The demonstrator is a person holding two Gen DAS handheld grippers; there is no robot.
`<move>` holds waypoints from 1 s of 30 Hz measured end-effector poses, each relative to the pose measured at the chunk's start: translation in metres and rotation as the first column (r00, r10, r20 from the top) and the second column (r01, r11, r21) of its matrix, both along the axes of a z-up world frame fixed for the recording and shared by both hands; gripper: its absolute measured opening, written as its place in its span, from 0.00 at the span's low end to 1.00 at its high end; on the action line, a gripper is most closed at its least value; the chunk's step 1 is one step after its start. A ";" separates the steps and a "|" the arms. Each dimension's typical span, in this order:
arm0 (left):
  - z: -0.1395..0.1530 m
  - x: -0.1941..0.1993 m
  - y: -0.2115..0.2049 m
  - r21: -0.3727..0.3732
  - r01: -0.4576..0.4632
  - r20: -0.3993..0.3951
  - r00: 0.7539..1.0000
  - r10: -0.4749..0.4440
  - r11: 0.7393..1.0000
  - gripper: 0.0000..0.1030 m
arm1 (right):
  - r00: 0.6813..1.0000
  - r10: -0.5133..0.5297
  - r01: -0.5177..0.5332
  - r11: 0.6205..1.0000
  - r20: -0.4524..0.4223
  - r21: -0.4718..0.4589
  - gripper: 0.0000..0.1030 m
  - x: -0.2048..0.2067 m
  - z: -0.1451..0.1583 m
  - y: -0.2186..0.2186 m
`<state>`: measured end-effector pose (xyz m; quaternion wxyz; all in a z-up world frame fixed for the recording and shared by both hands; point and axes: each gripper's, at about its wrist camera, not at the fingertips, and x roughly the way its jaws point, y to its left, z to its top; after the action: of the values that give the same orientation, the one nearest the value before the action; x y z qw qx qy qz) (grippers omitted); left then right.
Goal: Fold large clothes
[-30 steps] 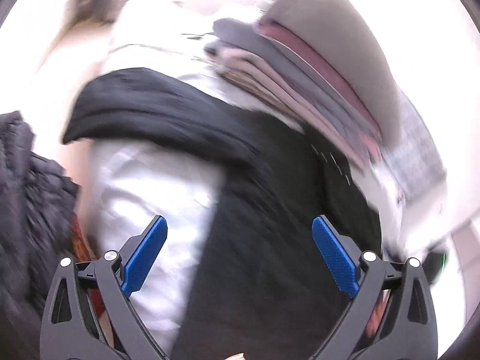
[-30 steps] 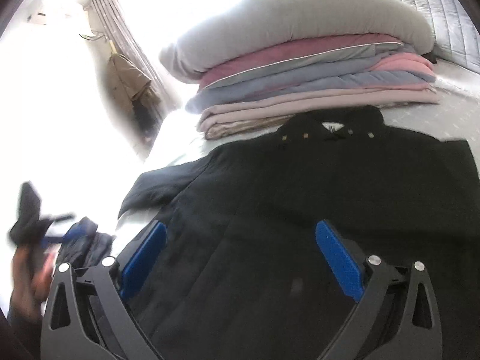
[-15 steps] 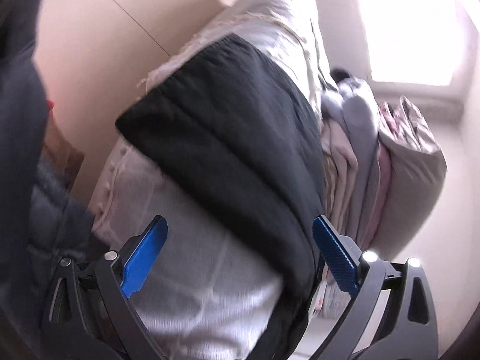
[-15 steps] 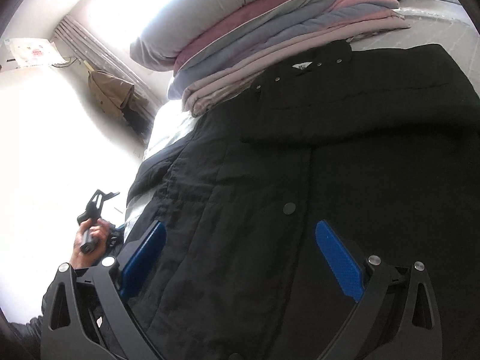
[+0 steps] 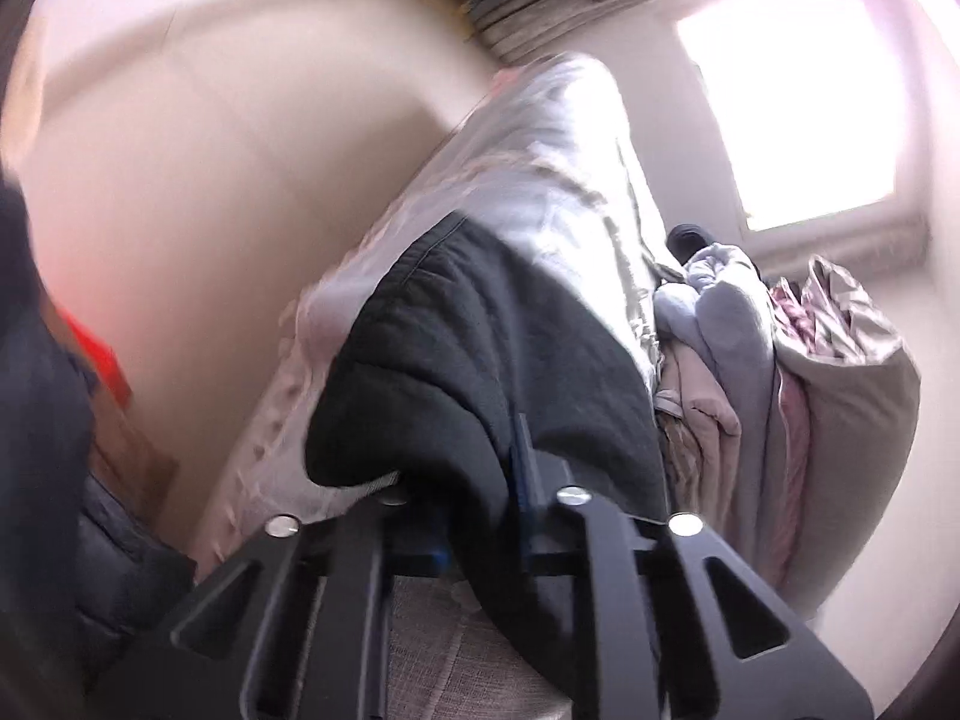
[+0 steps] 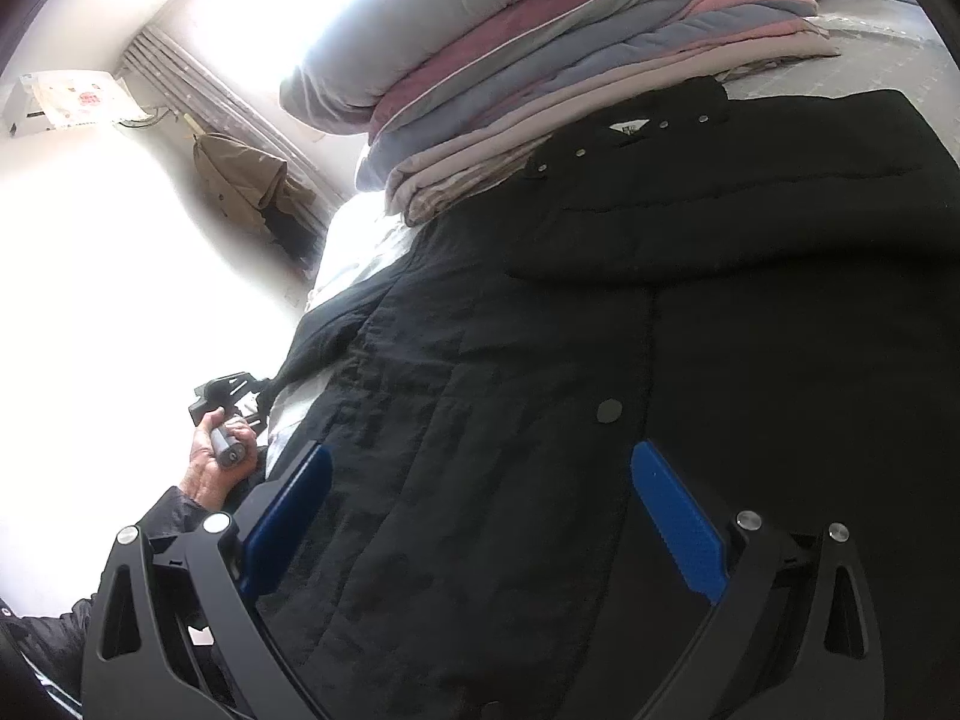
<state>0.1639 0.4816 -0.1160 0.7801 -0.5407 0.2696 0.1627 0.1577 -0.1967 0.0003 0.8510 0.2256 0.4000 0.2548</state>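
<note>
Black coat [image 5: 480, 360] sleeve at bed [image 5: 558, 168] edge

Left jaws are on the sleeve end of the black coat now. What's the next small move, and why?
Probably lift the sleeve and carry it inward across the coat's front. The left gripper is closing with the dark cuff between its jaws, the sleeve hangs off the bed edge, the coat lies flat and buttoned, and the right gripper hovers open above it.
</note>
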 end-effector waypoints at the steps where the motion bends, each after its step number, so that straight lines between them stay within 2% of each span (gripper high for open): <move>1: 0.012 0.001 -0.005 0.061 0.001 0.002 1.000 -0.001 0.998 0.10 | 1.000 -0.002 0.002 1.000 0.000 0.005 0.94 0.000 0.001 -0.001; 4: 0.054 0.007 -0.015 0.216 0.017 0.031 0.999 -0.025 0.976 0.08 | 1.000 -0.018 0.018 0.999 0.004 0.033 0.94 -0.002 0.006 -0.008; 7: 0.104 0.017 -0.039 0.325 0.053 0.084 0.993 -0.085 0.944 0.08 | 0.998 -0.053 0.051 0.997 0.020 0.061 0.94 -0.005 0.018 -0.020; 11: 0.176 0.029 -0.096 0.444 0.127 0.162 0.962 -0.219 0.887 0.08 | 0.988 -0.145 0.137 0.981 0.047 0.138 0.94 -0.015 0.041 -0.058; 14: 0.230 0.046 -0.172 0.552 0.210 0.199 0.907 -0.372 0.807 0.08 | 0.973 -0.229 0.215 0.953 0.041 0.214 0.94 -0.030 0.051 -0.097; 16: 0.252 0.058 -0.233 0.619 0.271 0.192 0.858 -0.477 0.737 0.08 | 0.957 -0.288 0.269 0.924 0.029 0.272 0.94 -0.045 0.052 -0.125; 17: 0.258 0.061 -0.263 0.647 0.301 0.182 0.831 -0.525 0.701 0.08 | 0.951 -0.309 0.289 0.912 0.026 0.290 0.94 -0.051 0.052 -0.134; 19: 0.256 0.068 -0.337 0.696 0.376 0.141 0.764 -0.629 0.612 0.08 | 0.927 -0.375 0.350 0.871 0.008 0.344 0.94 -0.067 0.049 -0.163; 20: 0.247 0.073 -0.381 0.713 0.426 0.105 0.721 -0.685 0.557 0.08 | 0.921 -0.390 0.364 0.859 0.001 0.359 0.94 -0.072 0.047 -0.170; 22: 0.222 0.077 -0.439 0.715 0.505 0.046 0.656 -0.753 0.483 0.08 | 0.909 -0.416 0.389 0.833 -0.019 0.393 0.94 -0.079 0.041 -0.186; 23: 0.200 0.082 -0.479 0.709 0.562 -0.011 0.612 -0.791 0.425 0.08 | 0.906 -0.423 0.397 0.822 -0.029 0.408 0.94 -0.080 0.038 -0.193; 24: 0.181 0.084 -0.505 0.708 0.598 -0.063 0.584 -0.809 0.376 0.08 | 0.905 -0.424 0.399 0.816 -0.035 0.418 0.94 -0.080 0.038 -0.196; 25: 0.157 0.086 -0.534 0.708 0.636 -0.139 0.551 -0.823 0.306 0.08 | 0.905 -0.423 0.397 0.812 -0.037 0.428 0.94 -0.079 0.037 -0.199; 26: 0.137 0.087 -0.554 0.706 0.661 -0.195 0.526 -0.828 0.254 0.08 | 0.907 -0.421 0.394 0.812 -0.036 0.431 0.94 -0.079 0.038 -0.200; 27: 0.107 0.087 -0.579 0.691 0.705 -0.298 0.479 -0.825 0.160 0.09 | 0.910 -0.414 0.386 0.815 -0.032 0.432 0.94 -0.079 0.039 -0.200; 28: 0.083 0.089 -0.599 0.671 0.738 -0.395 0.443 -0.805 0.077 0.10 | 0.913 -0.407 0.378 0.819 -0.027 0.432 0.94 -0.077 0.041 -0.200; 29: 0.063 0.089 -0.613 0.660 0.751 -0.474 0.429 -0.769 0.012 0.13 | 0.918 -0.397 0.366 0.824 -0.021 0.434 0.94 -0.077 0.043 -0.198; 30: 0.054 0.084 -0.622 0.673 0.739 -0.513 0.433 -0.741 -0.035 0.17 | 0.921 -0.389 0.357 0.826 -0.017 0.436 0.94 -0.077 0.044 -0.197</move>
<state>0.2481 -0.1399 -0.0620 0.8903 0.1449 0.3957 -0.1728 0.0811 -0.3937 0.0442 0.8271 0.4720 0.2509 0.1736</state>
